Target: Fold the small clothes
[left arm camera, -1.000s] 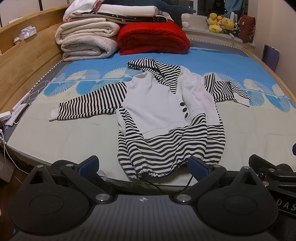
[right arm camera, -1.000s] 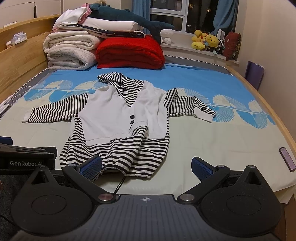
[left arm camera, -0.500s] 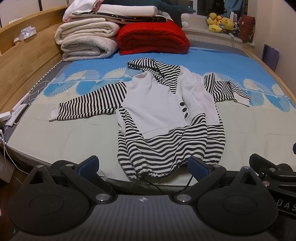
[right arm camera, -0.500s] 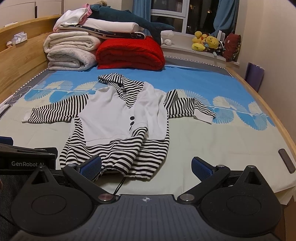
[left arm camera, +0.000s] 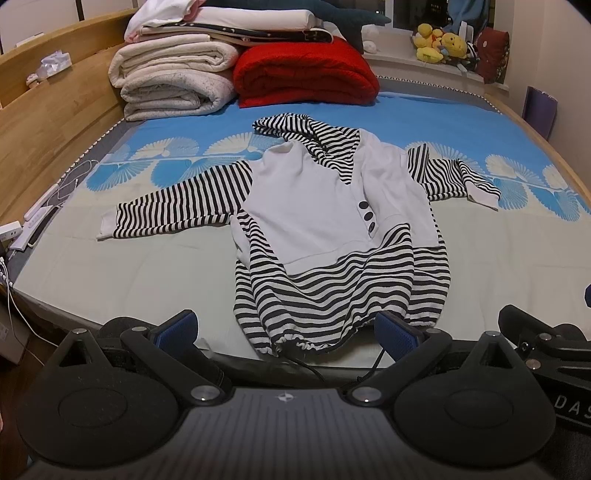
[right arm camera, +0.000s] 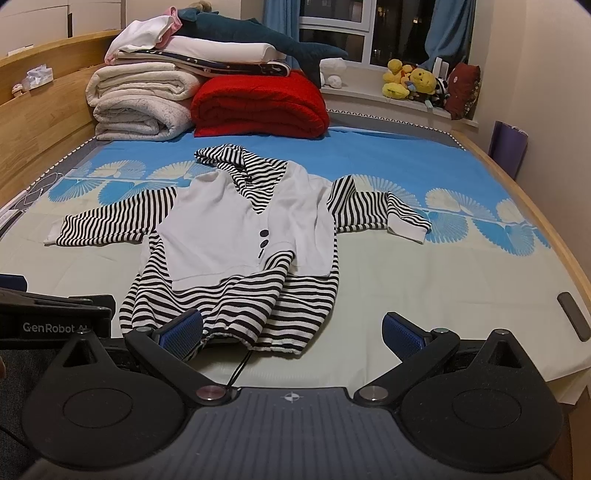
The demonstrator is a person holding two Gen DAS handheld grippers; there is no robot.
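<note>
Almost nothing is changed against the views of a second ago: the hoodie [left arm camera: 340, 236] is seen in the same spread on the bed [left arm camera: 122, 273], and in the left view nothing is shifted at all. Only the right view is raised a little, so that more of the window [right arm camera: 332, 16] is taken in and the dark object [right arm camera: 573, 315] at the bed's right edge is seen lower. From this it is judged that folding is not yet begun and that the grippers are merely held ready.

The hoodie is laid face up near the bed's front edge, hood [left arm camera: 306, 138] away from the cameras. One sleeve [left arm camera: 173, 210] is stretched out flat to the left of the body, the other [left arm camera: 454, 177] is bent on its right. The drawstring hem [left arm camera: 295, 341] is nearest the grippers, its cord trailing over the bed edge.

The left gripper [left arm camera: 286, 330] is held low before the hem, level, fingers spread wide, nothing between them. The right gripper [right arm camera: 291, 332] is held just to its right, also level and low, jaws wide and empty, its left pad [right arm camera: 183, 332] seen in front of the hem's right part. Contact with the cloth cannot be told, but none is suggested.
</note>
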